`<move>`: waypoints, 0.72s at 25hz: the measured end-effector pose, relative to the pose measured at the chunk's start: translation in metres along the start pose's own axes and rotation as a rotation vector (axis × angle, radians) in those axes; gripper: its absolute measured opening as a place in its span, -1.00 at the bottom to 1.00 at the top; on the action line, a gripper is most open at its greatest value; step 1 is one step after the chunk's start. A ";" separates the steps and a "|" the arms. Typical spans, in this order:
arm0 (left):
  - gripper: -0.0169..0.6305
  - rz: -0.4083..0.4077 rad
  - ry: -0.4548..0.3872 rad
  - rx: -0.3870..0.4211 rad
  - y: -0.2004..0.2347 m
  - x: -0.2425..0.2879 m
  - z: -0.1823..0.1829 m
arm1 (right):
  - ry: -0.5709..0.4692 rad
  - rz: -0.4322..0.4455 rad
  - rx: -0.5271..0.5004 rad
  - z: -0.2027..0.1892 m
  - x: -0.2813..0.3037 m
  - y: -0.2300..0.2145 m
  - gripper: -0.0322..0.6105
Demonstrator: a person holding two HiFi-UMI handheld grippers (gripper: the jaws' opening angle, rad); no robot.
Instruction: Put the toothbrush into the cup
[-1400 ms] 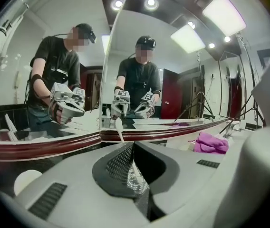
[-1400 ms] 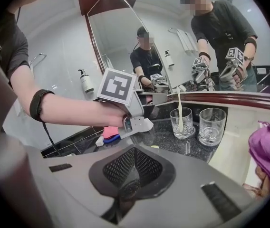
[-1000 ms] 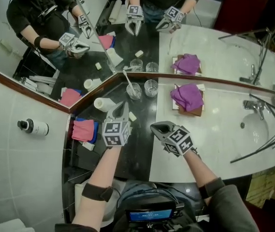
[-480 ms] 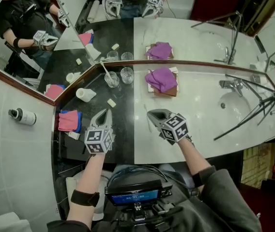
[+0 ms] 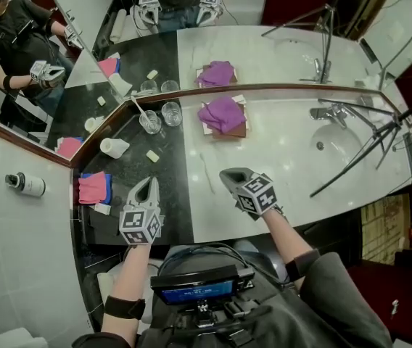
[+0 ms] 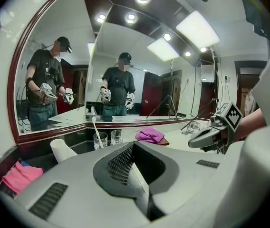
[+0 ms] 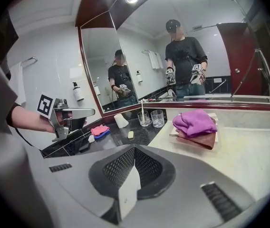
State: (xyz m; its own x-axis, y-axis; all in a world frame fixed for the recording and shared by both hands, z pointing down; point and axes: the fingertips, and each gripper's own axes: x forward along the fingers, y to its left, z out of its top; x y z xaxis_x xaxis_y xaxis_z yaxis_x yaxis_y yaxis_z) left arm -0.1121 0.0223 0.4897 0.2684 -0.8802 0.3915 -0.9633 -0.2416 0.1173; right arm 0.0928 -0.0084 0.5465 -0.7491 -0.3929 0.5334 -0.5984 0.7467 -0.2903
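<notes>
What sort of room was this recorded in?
A bathroom, probably a hotel's: a washbasin with a tap in the long counter, a wide mirror behind it, and a toothbrush standing in a glass.

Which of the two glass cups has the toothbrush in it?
The left glass cup, nearer the white cup: the toothbrush stands in it. The right glass cup is empty.

My two hand-held tools are pale grey plastic with black mesh pads inside the jaws. The left gripper and the right gripper each bear a white cube printed with black square markers. A black band circles my left forearm, and a dark grey sleeve covers my right. At my chest sits a black device with a blue screen and black cables.
</notes>
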 end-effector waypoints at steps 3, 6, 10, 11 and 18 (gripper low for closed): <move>-0.94 -0.003 -0.006 0.007 -0.005 -0.001 0.000 | 0.057 -0.057 0.006 -0.014 0.001 -0.004 -0.84; -0.94 -0.010 -0.005 0.016 -0.011 -0.001 -0.003 | 0.118 -0.103 0.019 -0.029 0.007 -0.010 -0.84; -0.94 -0.029 0.008 0.004 -0.014 -0.005 -0.012 | 0.190 -0.135 0.003 -0.046 0.025 -0.015 -0.74; -0.94 -0.033 0.010 0.003 -0.013 -0.006 -0.014 | 0.204 -0.137 0.000 -0.049 0.030 -0.014 -0.66; -0.94 -0.053 0.029 -0.002 0.004 -0.004 -0.027 | 0.300 -0.158 0.006 -0.055 0.067 -0.006 -0.31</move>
State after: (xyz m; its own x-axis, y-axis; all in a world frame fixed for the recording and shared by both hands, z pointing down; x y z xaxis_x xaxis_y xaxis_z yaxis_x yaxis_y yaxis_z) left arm -0.1168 0.0358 0.5135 0.3192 -0.8539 0.4110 -0.9477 -0.2866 0.1404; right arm 0.0616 -0.0098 0.6275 -0.5306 -0.3275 0.7818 -0.7027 0.6857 -0.1897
